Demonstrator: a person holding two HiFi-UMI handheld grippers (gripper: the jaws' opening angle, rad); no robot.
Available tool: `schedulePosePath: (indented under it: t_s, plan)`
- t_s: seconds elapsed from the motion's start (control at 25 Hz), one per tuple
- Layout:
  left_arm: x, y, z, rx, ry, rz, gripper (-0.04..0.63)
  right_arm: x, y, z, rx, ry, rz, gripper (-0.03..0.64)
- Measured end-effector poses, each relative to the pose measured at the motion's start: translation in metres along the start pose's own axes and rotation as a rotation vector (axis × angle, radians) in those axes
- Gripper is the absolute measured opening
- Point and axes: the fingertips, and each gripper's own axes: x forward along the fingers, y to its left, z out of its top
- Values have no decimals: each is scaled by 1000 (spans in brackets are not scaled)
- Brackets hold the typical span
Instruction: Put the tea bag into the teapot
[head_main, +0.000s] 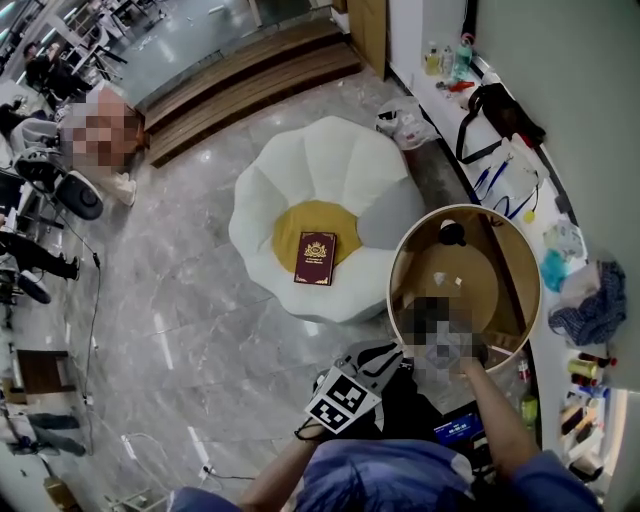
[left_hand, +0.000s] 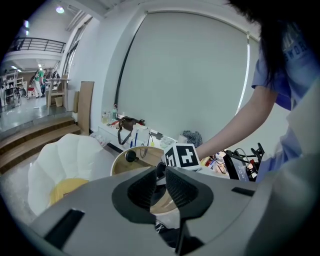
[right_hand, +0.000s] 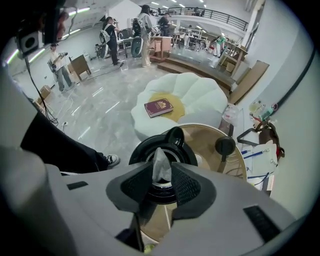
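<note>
Broadly, the left of the head view is open marble floor (head_main: 170, 330), free room all the way up to a white petal-shaped pouf (head_main: 300, 170) whose yellow centre carries 1 dark red book (head_main: 316, 258). The pouf's right edge sits just beside the rim of the round wooden table (head_main: 527, 255), leaving only a narrow slot between them. The left gripper (head_main: 378, 358) hangs just off the table's near-left edge. In its own view its 2 jaws stand a little apart, with nothing between them. The teapot (right_hand: 150, 150) stands on the near part of the table, its black rim open upward, with a black knobbed piece (right_hand: 225, 146) well apart from it farther back. The tea bag (right_hand: 160, 160) stands upright between the jaws of the right gripper (right_hand: 162, 169), directly over the teapot's mouth. The jaws are parted and appear not to pinch it, though pad contact is hard to judge. In the head view a blurred patch covers the teapot and that gripper, so only the forearm (head_main: 490, 410) shows. The gripper's housing hides the teapot's body. A cluttered counter (head_main: 545, 350) runs close along the table's right edge.
</note>
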Motion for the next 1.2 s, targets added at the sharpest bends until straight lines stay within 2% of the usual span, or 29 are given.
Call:
schedulePosePath:
  t_s: [0.08,0.36,0.68,0.84,1.04,1.2]
  plan:
    - [-4,0,1,7,-4,3,54,-3,-1,1,35,-11,-7,120]
    - [-20,0,-8,8,-3,20,54,-22,-2,6,137,-88,-40,121]
    - [-41,-8,-20,11,-11,29,54,-77,-6,31,285,-268,-85,120]
    - [-53,-11,-21,7,-28,41,54,-128,-14,45,397,-394,-141,120]
    - [-78,-3,-16,-35,-92,97,54,-197,-8,52,578,-542,-200,106]
    - [-99,-8,-15,28,-95,97,54,-244,14,52,702,-627,-224,88]
